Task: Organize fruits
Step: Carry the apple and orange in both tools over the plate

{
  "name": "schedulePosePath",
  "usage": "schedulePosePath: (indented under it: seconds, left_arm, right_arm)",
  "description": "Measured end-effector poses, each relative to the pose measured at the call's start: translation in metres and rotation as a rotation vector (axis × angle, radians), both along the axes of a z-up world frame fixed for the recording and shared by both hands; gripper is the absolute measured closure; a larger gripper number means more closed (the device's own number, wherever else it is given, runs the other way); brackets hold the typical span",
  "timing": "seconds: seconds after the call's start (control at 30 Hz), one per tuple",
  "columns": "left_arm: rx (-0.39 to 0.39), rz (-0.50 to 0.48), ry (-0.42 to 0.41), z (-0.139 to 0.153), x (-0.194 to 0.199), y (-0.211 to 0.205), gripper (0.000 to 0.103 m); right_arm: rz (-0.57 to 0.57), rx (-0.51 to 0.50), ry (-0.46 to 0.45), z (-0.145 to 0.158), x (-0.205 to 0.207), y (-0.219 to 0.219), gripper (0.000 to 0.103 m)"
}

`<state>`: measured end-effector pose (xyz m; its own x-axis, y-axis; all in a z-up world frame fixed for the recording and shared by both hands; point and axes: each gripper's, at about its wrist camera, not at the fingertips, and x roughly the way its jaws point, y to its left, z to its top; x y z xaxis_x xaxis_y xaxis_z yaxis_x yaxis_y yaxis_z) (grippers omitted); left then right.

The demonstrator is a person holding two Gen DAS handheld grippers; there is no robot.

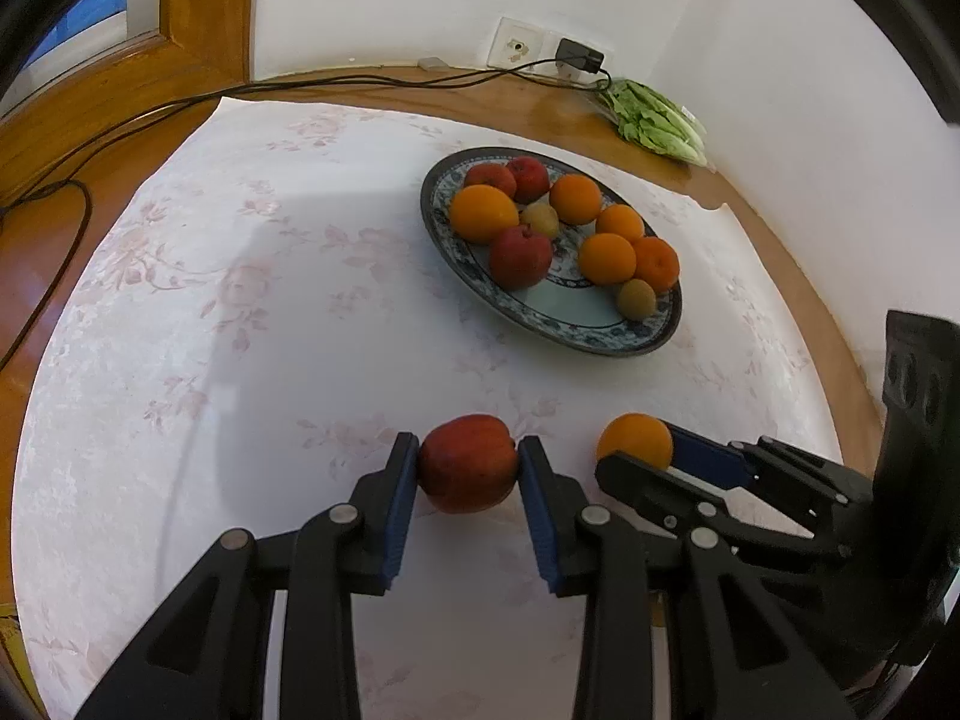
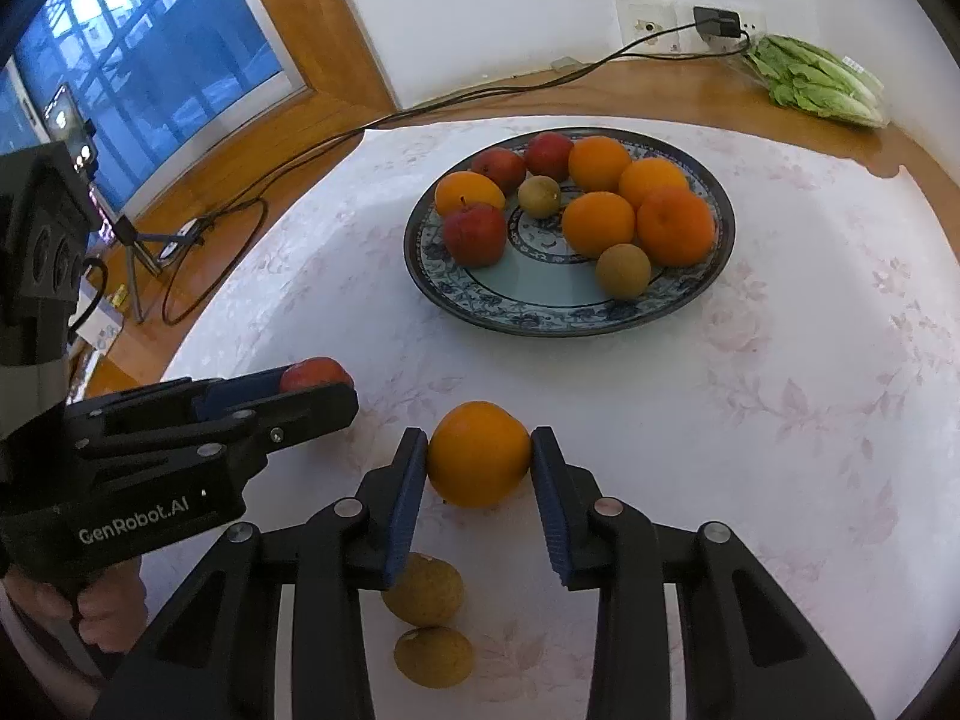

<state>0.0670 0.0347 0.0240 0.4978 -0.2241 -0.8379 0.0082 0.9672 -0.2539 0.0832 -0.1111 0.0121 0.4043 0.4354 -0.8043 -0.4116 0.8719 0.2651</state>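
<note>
Left gripper (image 1: 468,471): clenched on a red apple (image 1: 467,463), blue pads pressed to both its sides, near edge of the floral tablecloth (image 1: 240,300).

Right gripper (image 2: 479,462): clenched on an orange (image 2: 479,454), just right of the left gripper, whose apple (image 2: 315,373) shows at its tip.

Patterned plate (image 2: 540,312): farther back on the cloth, well apart from both grippers. Holds three red apples, five oranges and two small brown-green fruits.

Two brown round fruits (image 2: 425,591): on the cloth beneath the right gripper, near side, close together.

Bagged lettuce (image 2: 816,81): far right on the wooden table, by the wall socket (image 2: 651,24).
</note>
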Motion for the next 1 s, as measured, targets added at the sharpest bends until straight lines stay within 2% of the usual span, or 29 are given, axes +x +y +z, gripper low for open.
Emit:
schedulePosePath:
  seconds: [0.67,0.83,1.0]
  left_arm:
    - [0.001,-0.006,-0.057,0.020,0.018,-0.002,0.068]
    - [0.009,0.003,-0.066,0.022,0.025,-0.001,0.068]
    - [0.013,0.016,-0.060,0.020,0.030,0.004,0.068]
  right_arm:
    - [-0.049,0.003,-0.106,0.027,0.024,-0.010,0.067]
    - [-0.040,0.005,-0.133,0.027,0.034,-0.003,0.067]
    - [-0.038,-0.043,-0.149,0.021,0.042,0.006,0.067]
